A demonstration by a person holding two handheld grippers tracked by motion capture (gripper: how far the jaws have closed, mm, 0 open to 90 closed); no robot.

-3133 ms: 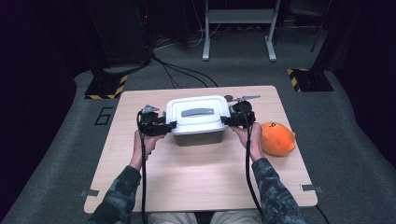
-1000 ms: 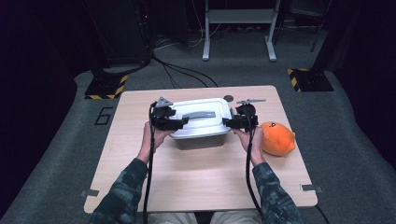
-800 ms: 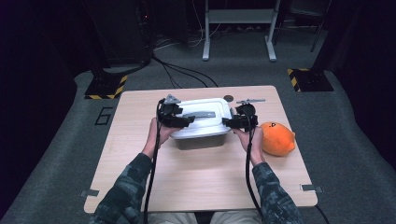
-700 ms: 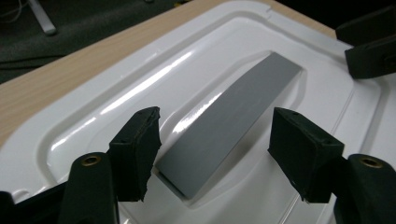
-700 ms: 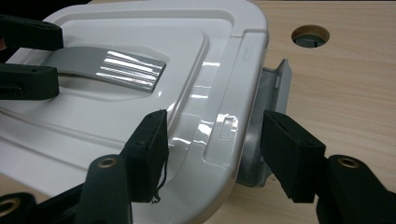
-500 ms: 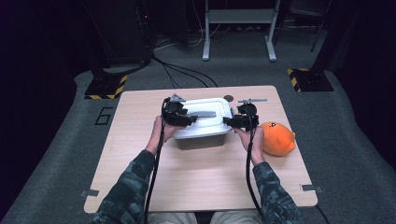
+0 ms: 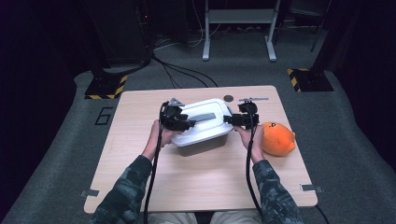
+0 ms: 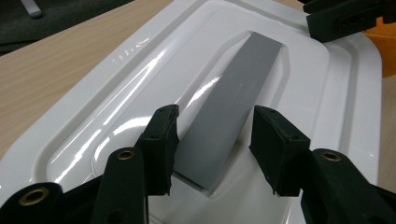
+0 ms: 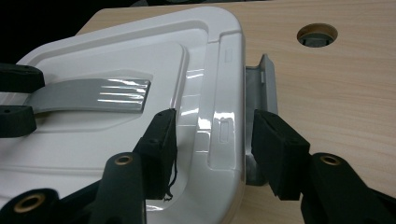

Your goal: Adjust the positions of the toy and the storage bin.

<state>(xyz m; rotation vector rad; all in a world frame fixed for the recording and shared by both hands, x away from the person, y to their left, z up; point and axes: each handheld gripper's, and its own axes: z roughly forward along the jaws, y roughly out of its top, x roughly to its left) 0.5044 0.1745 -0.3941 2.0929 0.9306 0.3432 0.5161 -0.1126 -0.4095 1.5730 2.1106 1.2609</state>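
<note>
Here the left hand-held gripper point(image 8: 212, 144) straddles the flat grey handle point(image 8: 233, 93) of the glossy white plastic box lid point(image 7: 205, 122), jaws apart. The right hand-held gripper point(image 9: 212, 151), also spread, brackets the lid's rim; closing unevenly could let the slick lid slip or tilt.

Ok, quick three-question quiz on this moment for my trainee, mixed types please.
1. True or false: the left gripper straddles the grey handle with its jaws open.
2. The right gripper is at the lid's: A) centre B) edge C) underside
3. What lies on the table to the right of the box?

Key: 1 true; 2 B; 3 an orange toy.
</note>
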